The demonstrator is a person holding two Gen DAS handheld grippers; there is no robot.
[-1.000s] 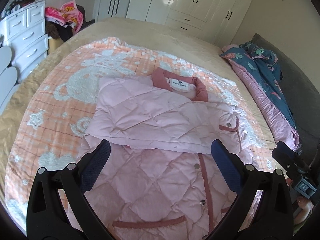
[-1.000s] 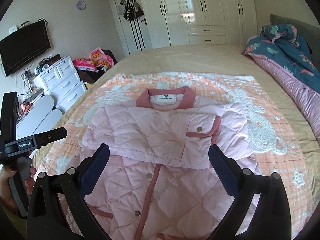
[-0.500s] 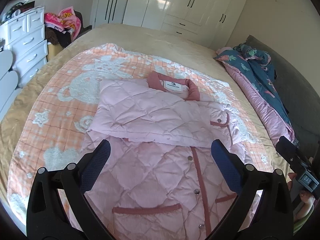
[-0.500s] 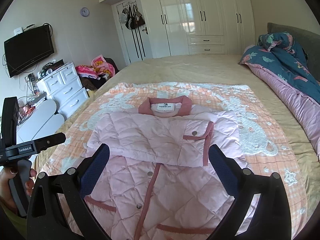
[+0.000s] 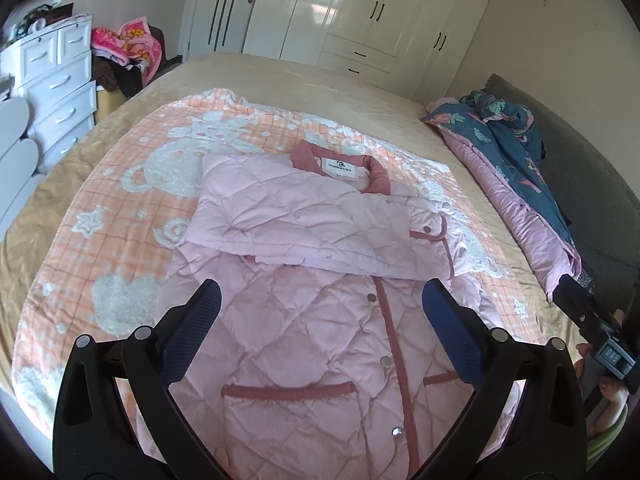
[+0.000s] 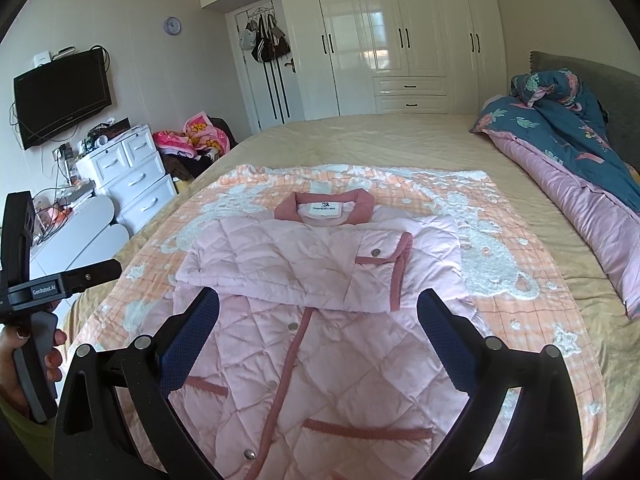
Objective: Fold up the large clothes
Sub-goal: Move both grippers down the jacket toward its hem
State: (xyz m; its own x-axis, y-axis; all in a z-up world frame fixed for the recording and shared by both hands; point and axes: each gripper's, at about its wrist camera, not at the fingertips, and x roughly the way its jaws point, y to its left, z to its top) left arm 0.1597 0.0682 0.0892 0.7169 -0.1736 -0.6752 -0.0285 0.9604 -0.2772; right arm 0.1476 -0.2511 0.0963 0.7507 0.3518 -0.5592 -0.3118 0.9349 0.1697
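A pink jacket (image 5: 320, 320) lies on the bed (image 5: 320, 84) near white wardrobes (image 6: 400, 36). Both hand-held grippers, left (image 5: 320, 332) and right (image 6: 318, 336), are wide open and hold nothing.

Readable text near your hands

Your left claw (image 6: 52, 292) reads "GenRobot.AI"; the jacket (image 6: 312, 280) collar label (image 6: 326, 209) is too small to read.

One pink quilted jacket (image 5: 316, 320) is lying on one orange blanket (image 5: 120, 216); one rolled duvet (image 6: 568, 168) is sitting alongside; two tools are hovering.
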